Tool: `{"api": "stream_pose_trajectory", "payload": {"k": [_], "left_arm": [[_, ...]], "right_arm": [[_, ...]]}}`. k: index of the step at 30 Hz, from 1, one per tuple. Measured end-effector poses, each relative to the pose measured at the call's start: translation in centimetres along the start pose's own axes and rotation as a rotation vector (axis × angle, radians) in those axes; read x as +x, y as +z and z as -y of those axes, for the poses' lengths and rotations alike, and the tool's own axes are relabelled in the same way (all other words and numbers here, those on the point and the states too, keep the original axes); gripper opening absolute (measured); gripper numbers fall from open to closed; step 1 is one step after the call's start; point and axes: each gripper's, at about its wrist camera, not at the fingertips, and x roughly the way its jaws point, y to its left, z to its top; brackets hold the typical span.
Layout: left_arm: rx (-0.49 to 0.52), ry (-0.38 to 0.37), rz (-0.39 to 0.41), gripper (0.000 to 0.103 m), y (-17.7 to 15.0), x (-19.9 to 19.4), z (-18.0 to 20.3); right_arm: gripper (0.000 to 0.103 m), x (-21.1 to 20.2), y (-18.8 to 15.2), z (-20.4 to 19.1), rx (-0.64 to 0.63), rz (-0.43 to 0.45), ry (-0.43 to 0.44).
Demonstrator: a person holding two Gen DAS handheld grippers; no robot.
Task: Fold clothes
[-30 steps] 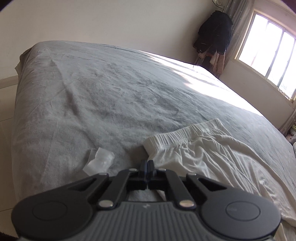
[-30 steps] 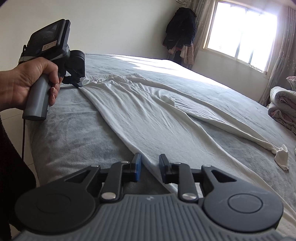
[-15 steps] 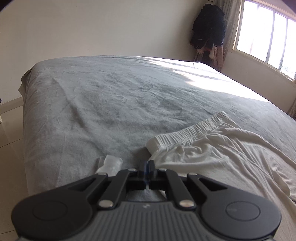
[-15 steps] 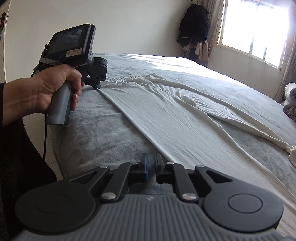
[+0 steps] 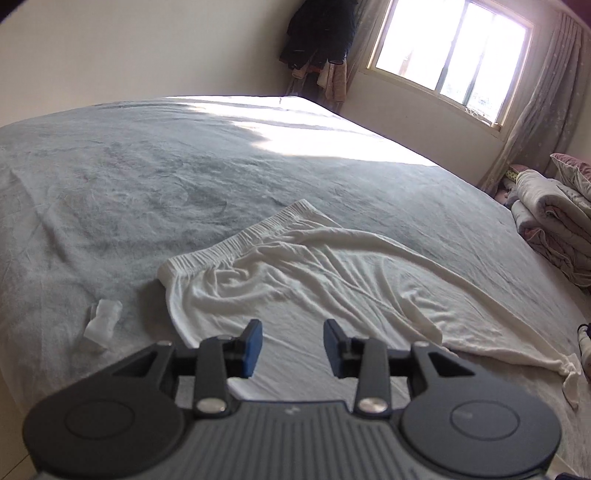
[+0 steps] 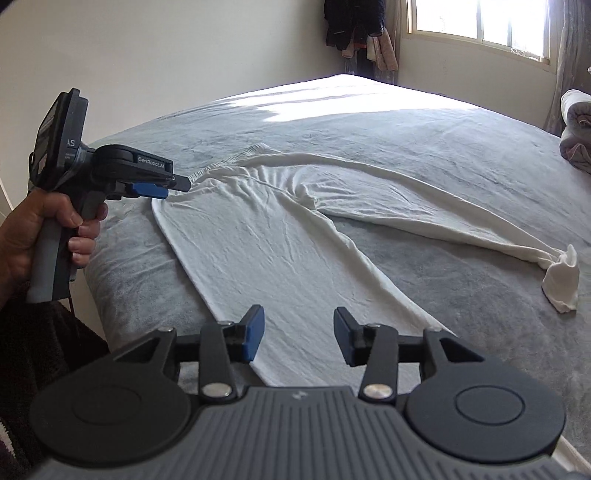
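**Two open claws over one pair of white trousers**

One pair of white, thin-knit trousers with an elastic waistband (image 5: 295, 280) lies spread on the grey plush bed cover (image 5: 129, 177). Its two legs fan apart in the right wrist view: one runs toward 6 o'clock, under that camera, and the other stretches to 3 o'clock, ending in a bunched, knotted cuff (image 6: 559, 280). The waistband sits at about 11 o'clock of the garment.

The left claw (image 5: 292, 345) has its two blue-padded fingers spread wide apart, holding nothing, poised over the trousers' near edge. From the right wrist camera it (image 6: 162, 186) appears at 9 o'clock, side-on, level with the waistband corner, gripped by one hand (image 6: 40, 236) in a dark fuzzy sleeve.

The right claw (image 6: 299, 338) is likewise spread wide and empty, above the near trouser leg.

One small crumpled white scrap (image 5: 102, 322) lies on the cover at 9 o'clock of the left claw, apart from the trousers. One window (image 5: 450, 59) lights the far wall, dark clothes (image 5: 321, 33) hang in the corner, and folded pinkish quilts (image 5: 554, 229) are stacked at 3 o'clock.
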Motion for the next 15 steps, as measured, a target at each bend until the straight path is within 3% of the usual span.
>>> {"api": "stream_pose_trajectory", "payload": {"k": [7,15], "left_arm": [[0.162,-0.180,-0.065,0.036,1.2,1.1,5.2],[0.304,-0.359,-0.056,0.020,-0.3,6.6,8.2]], "right_arm": [[0.046,1.6,1.2,5.6,0.229,-0.018,0.092],[0.046,6.4,3.6,10.1,0.523,-0.057,0.221]]}}
